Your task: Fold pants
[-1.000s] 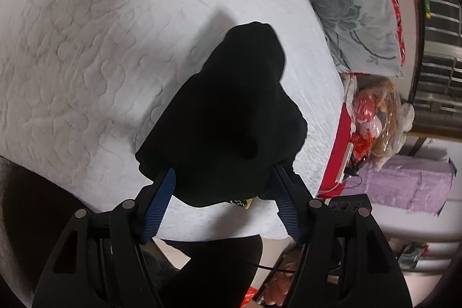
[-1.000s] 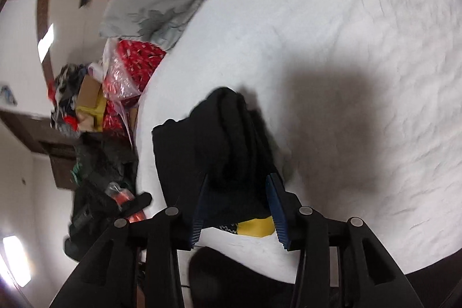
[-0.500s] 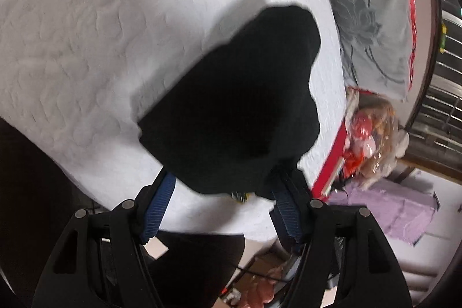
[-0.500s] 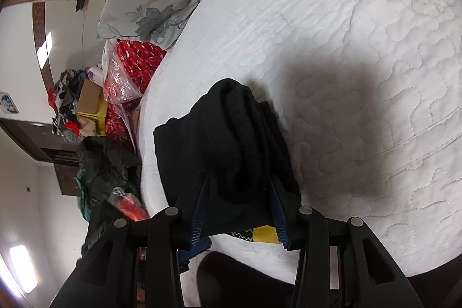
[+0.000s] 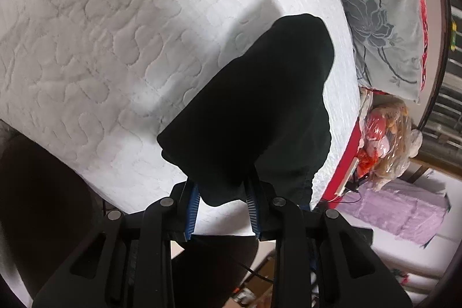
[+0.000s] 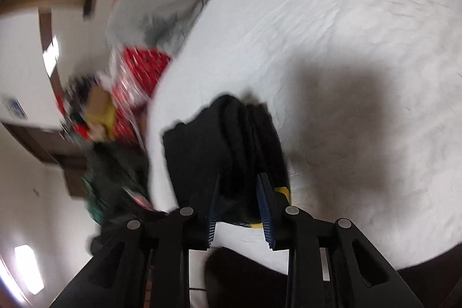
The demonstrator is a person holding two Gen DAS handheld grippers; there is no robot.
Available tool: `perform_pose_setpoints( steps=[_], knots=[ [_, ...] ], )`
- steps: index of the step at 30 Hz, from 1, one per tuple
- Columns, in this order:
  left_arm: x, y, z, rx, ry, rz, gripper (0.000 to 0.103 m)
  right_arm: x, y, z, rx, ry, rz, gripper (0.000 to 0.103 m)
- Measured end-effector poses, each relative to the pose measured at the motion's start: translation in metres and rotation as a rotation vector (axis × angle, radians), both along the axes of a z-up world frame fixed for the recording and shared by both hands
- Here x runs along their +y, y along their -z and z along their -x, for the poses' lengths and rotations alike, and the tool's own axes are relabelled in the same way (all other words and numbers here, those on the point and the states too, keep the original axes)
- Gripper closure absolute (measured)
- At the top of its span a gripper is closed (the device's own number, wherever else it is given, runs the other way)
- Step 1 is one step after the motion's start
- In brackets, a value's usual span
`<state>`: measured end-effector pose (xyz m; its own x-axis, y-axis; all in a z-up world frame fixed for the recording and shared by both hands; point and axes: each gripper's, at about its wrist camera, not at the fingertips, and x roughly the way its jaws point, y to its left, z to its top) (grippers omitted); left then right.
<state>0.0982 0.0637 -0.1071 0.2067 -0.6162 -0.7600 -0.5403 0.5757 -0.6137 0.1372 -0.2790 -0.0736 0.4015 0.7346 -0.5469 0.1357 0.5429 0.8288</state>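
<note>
**Pants pinched at both near corners, fold about to be carried**

The pants (image 5: 254,111), a bundle of soft black fabric already doubled into a thick stack, lie at the near corner of the bed with its white quilted cover (image 5: 115,48), close to the mattress edge.

What has changed: a second ago the left gripper (image 5: 222,192) had its jaws spread wide around the near hem; half a second ago they were still wide; now the blue-padded jaws are drawn in and pinch a fold of the black cloth between them. The right gripper (image 6: 238,192) pinches the thick rolled edge of the bundle in all three moments, and its view is now smeared with motion blur, where earlier it was sharp. A small yellow tag (image 6: 281,189) peeks out beside its right jaw.

In my judgement this means both holds are set and a lift or drag of the near edge is beginning, probably the next fold over or a repositioning on the bed.

Count: one pair of pants, two grippers, both gripping cloth, one grey floral pillow (image 5: 384,7) at the head of the bed, one yellow tag.
</note>
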Motion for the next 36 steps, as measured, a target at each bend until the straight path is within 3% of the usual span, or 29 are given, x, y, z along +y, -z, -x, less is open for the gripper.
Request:
perform_pose_setpoints(
  steps=[4,11,12,13,14,16,19,23,24,25,27,31,32,33,34,36],
  knots=[
    [-0.002,-0.003,-0.003,-0.011,0.004,-0.013,0.076,0.01,-0.003,0.01,0.005,-0.046,-0.091,0.063],
    [-0.004,-0.001,-0.004,0.003,0.001,-0.022,0.076,0.029,0.021,-0.009,0.077,-0.004,-0.021,0.063],
    [-0.004,-0.003,-0.005,0.006,0.003,-0.032,0.076,0.03,0.022,-0.014,0.074,-0.004,-0.026,0.069],
    [-0.005,-0.006,-0.006,0.004,0.005,-0.037,0.076,0.031,0.021,-0.017,0.07,-0.002,-0.04,0.094],
    [-0.005,-0.01,-0.005,-0.003,0.009,-0.036,0.076,0.03,0.019,-0.017,0.063,-0.005,-0.079,0.101],
    [-0.006,-0.018,-0.003,-0.023,0.024,-0.028,0.076,0.025,0.009,-0.011,0.028,0.0,-0.124,0.101],
    [-0.009,-0.013,-0.003,-0.02,0.053,-0.056,0.076,0.014,0.0,0.0,0.0,-0.005,-0.098,0.101],
    [-0.009,0.005,-0.003,0.028,0.032,-0.003,0.076,0.013,0.024,-0.002,0.088,-0.012,-0.128,0.094],
    [-0.009,0.005,-0.003,0.026,0.032,-0.005,0.076,0.016,0.028,-0.005,0.112,-0.01,-0.132,0.088],
    [-0.009,0.004,-0.002,0.023,0.033,-0.007,0.076,0.017,0.03,-0.006,0.121,-0.003,-0.12,0.076],
    [-0.008,0.001,-0.002,0.019,0.036,-0.011,0.077,0.02,0.033,-0.008,0.123,0.005,-0.114,0.066],
    [-0.008,0.004,-0.005,0.027,0.037,-0.014,0.076,0.028,0.029,-0.02,0.091,0.02,-0.067,0.065],
    [-0.008,0.004,-0.006,0.03,0.037,-0.02,0.076,0.03,0.029,-0.023,0.087,0.019,-0.054,0.068],
    [-0.008,0.003,-0.006,0.032,0.04,-0.028,0.077,0.031,0.031,-0.025,0.089,0.018,-0.057,0.085],
    [-0.008,0.001,-0.006,0.033,0.041,-0.029,0.076,0.031,0.032,-0.026,0.097,0.017,-0.078,0.092],
    [-0.007,-0.01,-0.001,0.014,0.043,-0.019,0.077,0.027,0.025,-0.02,0.089,0.031,-0.169,0.092]
  ],
)
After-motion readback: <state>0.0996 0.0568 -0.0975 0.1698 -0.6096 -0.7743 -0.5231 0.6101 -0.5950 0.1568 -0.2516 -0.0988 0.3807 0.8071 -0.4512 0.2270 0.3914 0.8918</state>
